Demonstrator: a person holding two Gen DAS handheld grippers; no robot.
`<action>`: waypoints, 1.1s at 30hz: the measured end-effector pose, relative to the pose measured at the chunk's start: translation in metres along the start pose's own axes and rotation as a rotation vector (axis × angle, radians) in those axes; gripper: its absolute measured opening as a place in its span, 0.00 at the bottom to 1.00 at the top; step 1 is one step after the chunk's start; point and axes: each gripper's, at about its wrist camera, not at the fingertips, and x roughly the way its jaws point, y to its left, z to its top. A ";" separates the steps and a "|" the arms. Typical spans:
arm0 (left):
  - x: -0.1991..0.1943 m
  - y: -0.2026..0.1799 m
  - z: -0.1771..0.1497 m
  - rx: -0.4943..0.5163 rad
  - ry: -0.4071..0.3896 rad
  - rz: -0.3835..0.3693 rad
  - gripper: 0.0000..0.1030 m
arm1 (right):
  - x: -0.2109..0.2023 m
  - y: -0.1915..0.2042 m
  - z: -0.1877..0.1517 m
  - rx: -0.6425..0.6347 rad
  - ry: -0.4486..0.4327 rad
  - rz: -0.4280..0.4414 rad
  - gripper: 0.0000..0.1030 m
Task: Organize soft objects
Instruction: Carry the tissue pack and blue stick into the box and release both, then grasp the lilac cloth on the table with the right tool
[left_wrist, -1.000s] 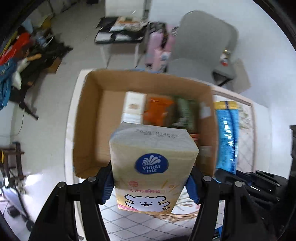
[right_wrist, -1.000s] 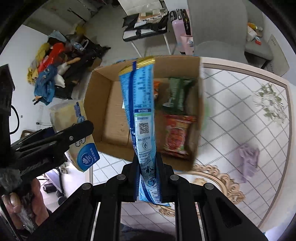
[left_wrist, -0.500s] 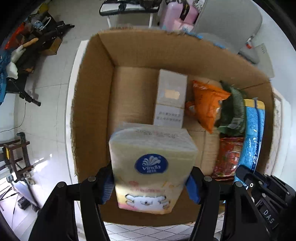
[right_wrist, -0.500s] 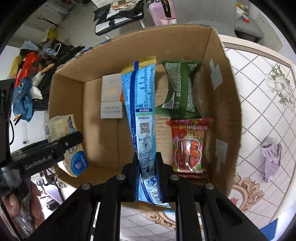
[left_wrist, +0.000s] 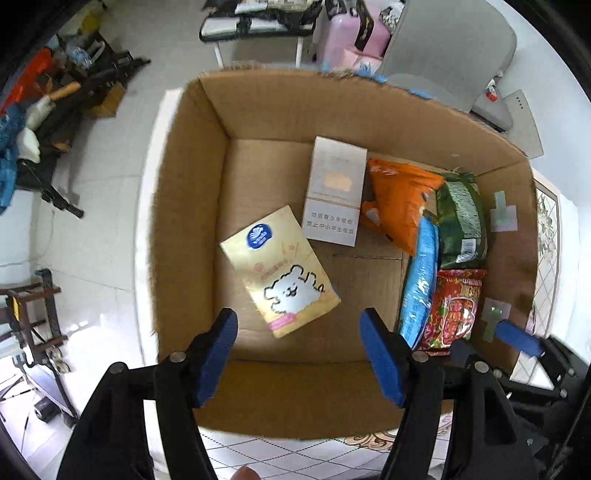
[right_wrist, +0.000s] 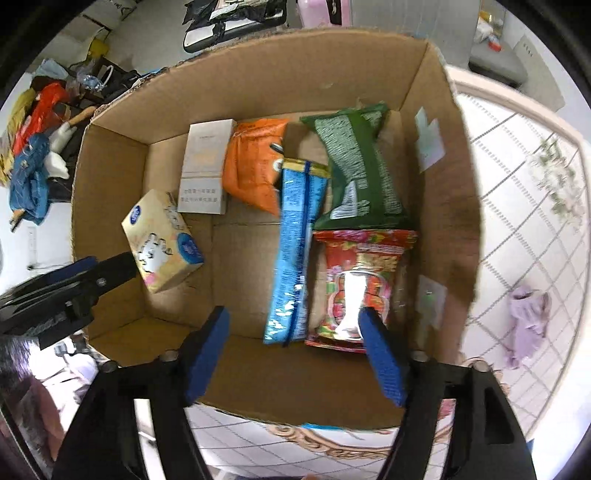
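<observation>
Both grippers hang over an open cardboard box (left_wrist: 258, 107) (right_wrist: 295, 74). The jaws of my left gripper (left_wrist: 299, 354) are opening, with nothing between the blue pads. Beyond them the yellow tissue pack (left_wrist: 280, 269) (right_wrist: 162, 240) lies tilted on the box floor, free of the fingers. My right gripper (right_wrist: 295, 343) is also opening, its jaws wide apart. The long blue snack packet (right_wrist: 295, 251) (left_wrist: 421, 280) rests loose in the box ahead of it, beside the red packet (right_wrist: 358, 280).
The box also holds a white carton (left_wrist: 334, 192), an orange bag (left_wrist: 399, 199) and a green bag (right_wrist: 362, 173). A purple cloth (right_wrist: 524, 325) lies on the tiled tabletop (right_wrist: 517, 206) to the right. A grey chair (left_wrist: 443, 48) stands behind the box.
Both grippers came down over the box and opened. The tissue pack dropped from the left one and the blue packet from the right one onto the box floor.
</observation>
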 end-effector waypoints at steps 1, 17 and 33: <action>-0.004 0.000 -0.004 -0.001 -0.013 0.001 0.65 | -0.004 -0.003 -0.004 -0.004 -0.009 -0.011 0.79; -0.104 -0.011 -0.079 -0.020 -0.253 0.001 0.92 | -0.110 0.004 -0.072 -0.091 -0.252 -0.113 0.89; -0.145 -0.048 -0.121 0.027 -0.354 0.030 0.92 | -0.162 -0.042 -0.117 -0.033 -0.297 -0.008 0.94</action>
